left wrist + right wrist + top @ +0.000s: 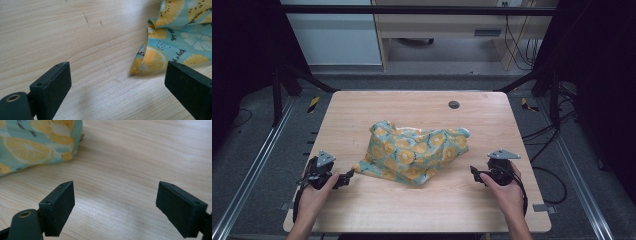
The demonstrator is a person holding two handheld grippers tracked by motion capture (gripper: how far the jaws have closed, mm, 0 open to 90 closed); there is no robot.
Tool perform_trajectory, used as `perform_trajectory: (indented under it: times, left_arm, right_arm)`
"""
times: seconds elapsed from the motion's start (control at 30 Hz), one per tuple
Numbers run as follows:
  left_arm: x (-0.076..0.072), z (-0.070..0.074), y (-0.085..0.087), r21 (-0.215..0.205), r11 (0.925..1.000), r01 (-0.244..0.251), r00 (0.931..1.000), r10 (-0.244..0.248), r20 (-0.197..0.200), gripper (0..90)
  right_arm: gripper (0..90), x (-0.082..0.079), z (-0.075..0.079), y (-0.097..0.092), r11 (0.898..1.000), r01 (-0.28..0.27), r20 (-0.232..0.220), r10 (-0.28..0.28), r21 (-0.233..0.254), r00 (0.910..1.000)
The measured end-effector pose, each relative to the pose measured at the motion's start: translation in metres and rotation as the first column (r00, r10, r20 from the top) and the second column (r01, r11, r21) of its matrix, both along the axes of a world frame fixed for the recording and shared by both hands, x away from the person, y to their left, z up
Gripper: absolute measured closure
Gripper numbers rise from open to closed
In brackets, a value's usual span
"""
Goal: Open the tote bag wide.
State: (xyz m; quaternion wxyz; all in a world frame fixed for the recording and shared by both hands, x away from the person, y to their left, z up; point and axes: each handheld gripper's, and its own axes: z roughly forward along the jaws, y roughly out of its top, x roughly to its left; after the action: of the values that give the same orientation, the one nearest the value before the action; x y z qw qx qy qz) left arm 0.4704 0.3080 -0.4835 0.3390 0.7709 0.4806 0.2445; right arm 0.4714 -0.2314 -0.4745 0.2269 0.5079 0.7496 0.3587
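The left gripper (pixel 346 178) gapes wide, the lemon-print cloth's (pixel 414 150) corner just ahead of its jaws. The right gripper (pixel 475 174) is spread too, bare table (pixel 422 102) ahead, cloth off to its left.

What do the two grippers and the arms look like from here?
Both grippers, left and right, are black with flat rectangular jaws. Each carries a grey three-cornered plate on top and trails a black cable. The forearms are bare, no sleeves or gloves.
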Motion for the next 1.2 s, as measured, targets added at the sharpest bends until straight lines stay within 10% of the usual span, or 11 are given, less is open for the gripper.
perform_trajectory:
  times: [0.83, 1.2]
  left_arm:
    - [-0.003, 0.002, -0.009, 0.028, 0.9985, 0.046, 0.9988, -0.046, -0.016, 6.6]
    - [-0.002, 0.003, -0.011, 0.034, 0.9979, 0.055, 0.9985, -0.055, -0.007, 6.6]
  right_arm:
    - [18.4, 0.04, 0.129, 0.061, 0.981, -0.156, 0.078, 0.166, -0.115, 0.9831]
    - [19.1, 0.076, 0.129, 0.097, 0.972, -0.199, 0.005, 0.201, -0.122, 0.9795]
